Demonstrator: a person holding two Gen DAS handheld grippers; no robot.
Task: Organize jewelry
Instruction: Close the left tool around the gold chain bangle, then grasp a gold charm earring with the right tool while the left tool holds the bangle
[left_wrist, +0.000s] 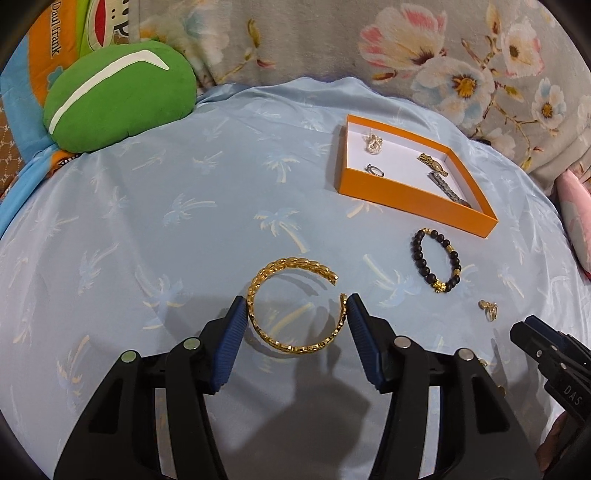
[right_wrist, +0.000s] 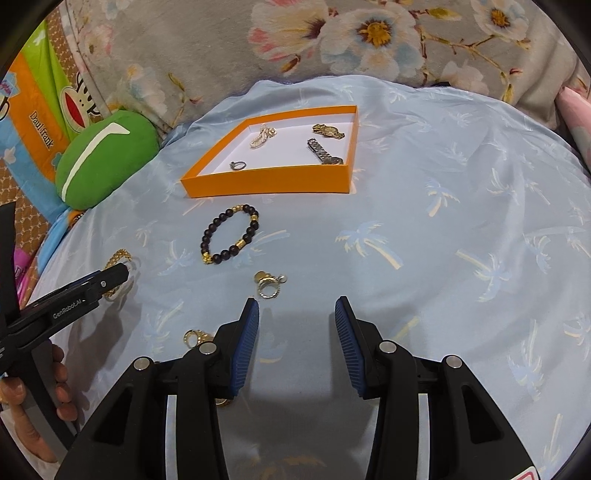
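Gold links make up the open cuff bangle (left_wrist: 295, 306), which lies on the pale blue palm-print cloth (left_wrist: 147, 221) directly between the blue pads (left_wrist: 232, 343) of the left gripper (left_wrist: 295, 317). The jaws stand about half apart with a pad against each outer flank of the cuff, so it looks gripped, or very nearly so — the contact seems light. The cuff is likely stiff but springy, with a gap on its far right side; squeezing across that gap could flex it or let it pop out, and the polished metal will probably slide on ribbed rubber. A hold across the solid near arc would be safer.

The right gripper (right_wrist: 295, 321) hovers half open with nothing between its pads, above bare cloth. Just ahead of it lies a small gold ring with a pearl (right_wrist: 269, 285), and another small gold piece (right_wrist: 195, 336) sits by its left finger.

Farther off stands the orange box (left_wrist: 406, 190), shallow and white inside, already holding a pale sparkly piece (left_wrist: 373, 143), a silver ring (left_wrist: 375, 170), a gold watch (left_wrist: 432, 162) and a silver-banded watch (left_wrist: 445, 186). A black beaded bracelet with gold beads (left_wrist: 437, 260) lies on the cloth between the cuff and the box — the main thing in the path, so the cuff should be carried over it, not dragged. A green plush cushion (left_wrist: 118, 96) sits well off to the left, out of the way.
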